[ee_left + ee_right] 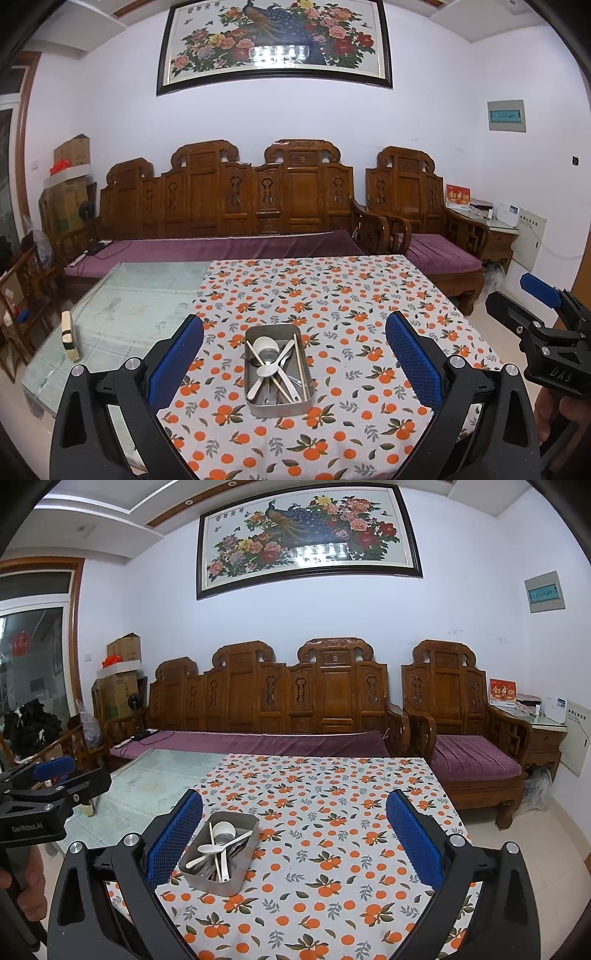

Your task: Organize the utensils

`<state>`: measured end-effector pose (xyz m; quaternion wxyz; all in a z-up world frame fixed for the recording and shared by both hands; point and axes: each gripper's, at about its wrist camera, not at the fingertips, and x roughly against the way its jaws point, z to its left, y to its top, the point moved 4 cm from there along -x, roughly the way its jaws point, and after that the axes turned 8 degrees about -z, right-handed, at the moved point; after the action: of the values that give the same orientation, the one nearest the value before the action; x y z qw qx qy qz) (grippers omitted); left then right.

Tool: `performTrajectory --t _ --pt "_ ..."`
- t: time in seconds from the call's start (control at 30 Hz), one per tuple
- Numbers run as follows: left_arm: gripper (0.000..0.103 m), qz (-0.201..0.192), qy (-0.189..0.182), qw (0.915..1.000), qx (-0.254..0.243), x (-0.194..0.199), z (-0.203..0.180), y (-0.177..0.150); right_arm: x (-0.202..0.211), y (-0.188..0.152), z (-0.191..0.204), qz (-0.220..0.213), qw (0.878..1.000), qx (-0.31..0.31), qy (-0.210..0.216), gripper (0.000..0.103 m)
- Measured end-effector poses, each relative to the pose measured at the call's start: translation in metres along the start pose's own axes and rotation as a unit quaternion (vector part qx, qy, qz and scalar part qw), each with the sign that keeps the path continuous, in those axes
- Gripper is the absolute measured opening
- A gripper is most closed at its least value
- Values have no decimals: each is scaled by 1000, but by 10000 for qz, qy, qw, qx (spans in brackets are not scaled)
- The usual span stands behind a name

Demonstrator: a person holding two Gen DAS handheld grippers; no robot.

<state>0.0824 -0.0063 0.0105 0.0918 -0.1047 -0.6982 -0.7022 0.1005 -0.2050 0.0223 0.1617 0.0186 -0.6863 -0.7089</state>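
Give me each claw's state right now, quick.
Left claw: open, holding nothing.
Right claw: open, holding nothing.

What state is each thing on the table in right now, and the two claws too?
Left claw: open, holding nothing, above the table.
Right claw: open, holding nothing.
Metal tray: upright on the tablecloth, uncovered.
Spoons: piled loosely in the tray, unsorted.
Chopsticks: lying in the tray among the spoons.
Tablecloth: spread flat, covering only part of the glass tabletop.
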Motion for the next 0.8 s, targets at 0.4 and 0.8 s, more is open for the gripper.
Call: performTrajectory --t 0.4,0.8 --pt "95 -94 -18 9999 50 7 1 4 0 0 1 0 10000 0 3 100" --pt "95 -121 -11 9999 37 9 1 5 0 0 1 3 10000 1 7 100"
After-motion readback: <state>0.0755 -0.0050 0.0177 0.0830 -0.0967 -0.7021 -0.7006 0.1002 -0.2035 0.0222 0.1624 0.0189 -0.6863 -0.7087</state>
